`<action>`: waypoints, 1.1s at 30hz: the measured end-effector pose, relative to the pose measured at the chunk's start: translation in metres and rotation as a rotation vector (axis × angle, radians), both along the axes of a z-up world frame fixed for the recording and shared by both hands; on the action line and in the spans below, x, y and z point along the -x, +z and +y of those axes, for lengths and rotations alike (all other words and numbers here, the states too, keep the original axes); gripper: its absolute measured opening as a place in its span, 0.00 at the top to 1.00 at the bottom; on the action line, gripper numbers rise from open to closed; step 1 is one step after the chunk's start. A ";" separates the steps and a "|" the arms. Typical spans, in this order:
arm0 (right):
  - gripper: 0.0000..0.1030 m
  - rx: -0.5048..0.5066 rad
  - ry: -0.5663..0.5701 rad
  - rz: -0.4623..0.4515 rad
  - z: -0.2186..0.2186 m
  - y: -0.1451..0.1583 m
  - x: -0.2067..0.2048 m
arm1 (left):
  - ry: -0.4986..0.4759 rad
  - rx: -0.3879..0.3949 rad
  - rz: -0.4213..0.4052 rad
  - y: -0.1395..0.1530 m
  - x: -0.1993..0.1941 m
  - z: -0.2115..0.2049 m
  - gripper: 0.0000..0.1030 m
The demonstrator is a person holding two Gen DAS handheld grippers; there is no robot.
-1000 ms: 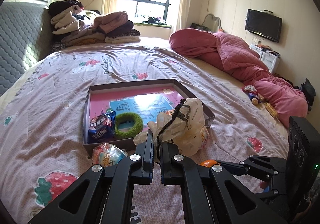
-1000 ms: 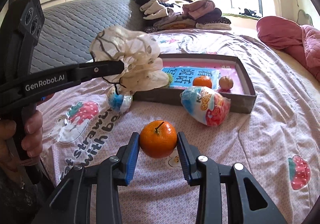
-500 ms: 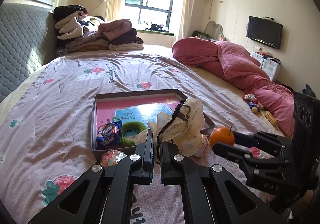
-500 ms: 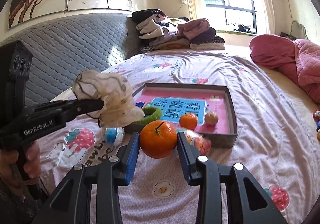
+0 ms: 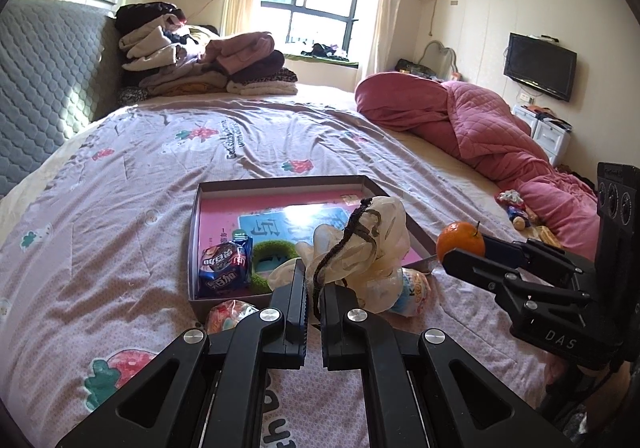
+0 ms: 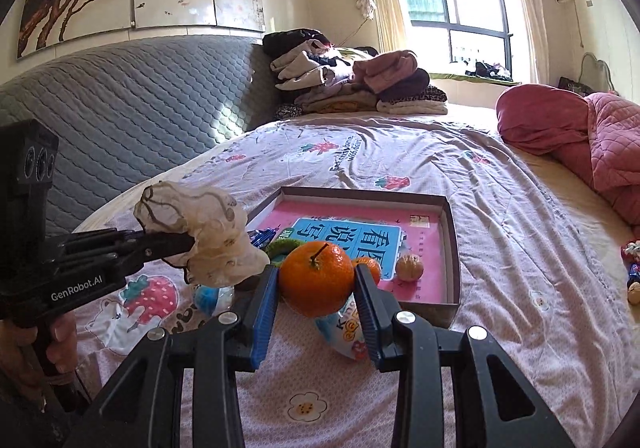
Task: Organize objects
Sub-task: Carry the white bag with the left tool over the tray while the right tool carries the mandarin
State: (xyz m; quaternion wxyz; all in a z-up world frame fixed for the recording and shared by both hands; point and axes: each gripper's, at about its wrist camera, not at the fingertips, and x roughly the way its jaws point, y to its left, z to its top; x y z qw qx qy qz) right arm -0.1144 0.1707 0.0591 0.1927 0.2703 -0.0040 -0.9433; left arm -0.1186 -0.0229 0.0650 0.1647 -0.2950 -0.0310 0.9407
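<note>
My left gripper (image 5: pixel 313 280) is shut on a cream fabric scrunchie with dark trim (image 5: pixel 362 244), held above the near edge of a shallow brown box (image 5: pixel 280 181) with a pink and blue card inside. My right gripper (image 6: pixel 316 282) is shut on an orange (image 6: pixel 315 278), lifted off the bed in front of the box (image 6: pixel 451 244). The orange (image 5: pixel 460 244) also shows in the left wrist view at the tip of the right gripper. Inside the box lie a blue snack packet (image 5: pixel 224 264), a green ring (image 5: pixel 272 252), a second orange (image 6: pixel 370 266) and a walnut (image 6: pixel 409 267).
A colourful snack bag (image 6: pixel 346 330) and a small blue-and-white ball (image 6: pixel 212 296) lie on the bedspread before the box. Folded clothes (image 5: pixel 200 55) are stacked at the headboard. A pink quilt (image 5: pixel 480 123) is bunched on the right, with small toys (image 5: pixel 516 207) beside it.
My right gripper lifted the orange off the bedspread and carried it up and toward the box. The left gripper, with the scrunchie, hardly moved.
</note>
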 end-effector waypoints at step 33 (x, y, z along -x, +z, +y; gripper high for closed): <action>0.63 -0.032 -0.036 0.066 0.015 0.021 0.039 | 0.082 -0.014 0.046 0.013 0.033 -0.031 0.96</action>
